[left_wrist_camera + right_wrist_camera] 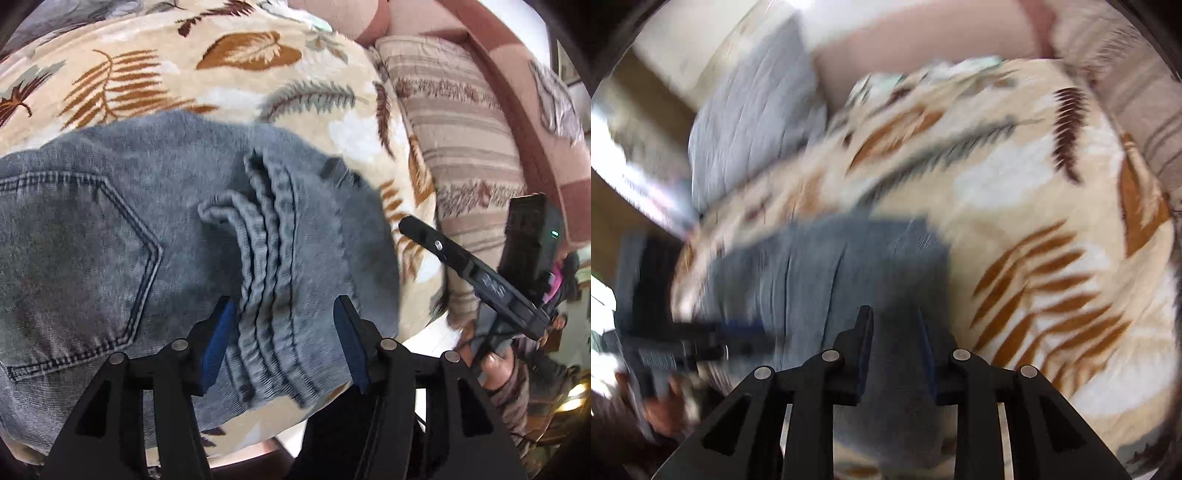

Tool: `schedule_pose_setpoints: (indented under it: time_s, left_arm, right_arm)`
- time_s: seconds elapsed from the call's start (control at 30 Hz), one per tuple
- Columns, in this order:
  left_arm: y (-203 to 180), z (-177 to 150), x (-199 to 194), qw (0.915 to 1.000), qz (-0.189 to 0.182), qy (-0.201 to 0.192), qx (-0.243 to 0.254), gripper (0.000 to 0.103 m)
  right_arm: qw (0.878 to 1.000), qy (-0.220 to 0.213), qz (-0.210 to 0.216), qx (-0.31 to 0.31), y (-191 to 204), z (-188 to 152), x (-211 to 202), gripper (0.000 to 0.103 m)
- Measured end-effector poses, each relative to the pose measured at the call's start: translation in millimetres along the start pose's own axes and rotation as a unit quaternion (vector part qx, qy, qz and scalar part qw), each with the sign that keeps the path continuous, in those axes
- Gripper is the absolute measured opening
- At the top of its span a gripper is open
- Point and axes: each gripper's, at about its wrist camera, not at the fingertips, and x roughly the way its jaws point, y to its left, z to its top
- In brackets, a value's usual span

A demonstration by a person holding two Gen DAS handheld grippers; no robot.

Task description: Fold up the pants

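The jeans (147, 229) are lying folded on a leaf-print blanket (229, 88), stacked hems (266, 258) near its edge. The stack is sitting loose, so a sideways nudge from either tool could be spilling the layers or dragging the bundle off the edge. The left gripper (284, 332) is hovering with its fingers (218, 343) spread wide around the hems, gripping nothing. In the blurred right view, the right gripper (892, 354) is partly open over the denim; I cannot tell whether it is touching.
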Motion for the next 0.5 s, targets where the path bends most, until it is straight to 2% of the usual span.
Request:
schedule_pose_setpoints:
  time_s: [0.1, 0.17, 0.2, 0.23, 0.3, 0.33, 0.4, 0.43, 0.5]
  left_arm:
    - [-5, 2, 4, 1.0, 0.006, 0.0, 0.002, 0.054]
    - [-8, -2, 7, 0.9998, 0.018, 0.003, 0.012, 0.054]
    - [-10, -4, 7, 0.9995, 0.025, 0.0, 0.018, 0.054]
    - [-12, -7, 5, 0.9993, 0.03, -0.006, 0.023, 0.054]
    - [-16, -9, 2, 0.9981, 0.046, -0.02, 0.035, 0.054]
    - [-19, -10, 4, 0.9965, 0.065, -0.027, 0.045, 0.054]
    - [-19, -10, 18, 0.9949, 0.086, -0.016, 0.05, 0.054]
    - [-18, -11, 26, 0.9944, 0.093, -0.005, 0.049, 0.054]
    - [-15, -16, 33, 0.9941, 0.099, 0.007, 0.043, 0.053]
  right_arm:
    - [1.0, 0.016, -0.014, 0.009, -4, 14, 20, 0.026]
    - [0.998, 0.046, -0.036, 0.006, -3, 15, 42, 0.026]
    - [0.998, 0.053, -0.035, 0.003, -4, 14, 46, 0.021]
    - [0.998, 0.049, -0.035, -0.01, 0, 17, 47, 0.008]
    - [0.999, 0.015, -0.039, -0.034, 9, 24, 36, 0.007]
    - [0.999, 0.002, -0.037, -0.028, 9, 29, 33, 0.006]
    - [0.999, 0.009, -0.046, -0.019, 3, 36, 44, 0.005]
    - [0.998, 0.019, -0.064, -0.018, -2, 37, 53, 0.005]
    - [0.997, 0.033, -0.074, -0.005, -12, 35, 64, 0.005]
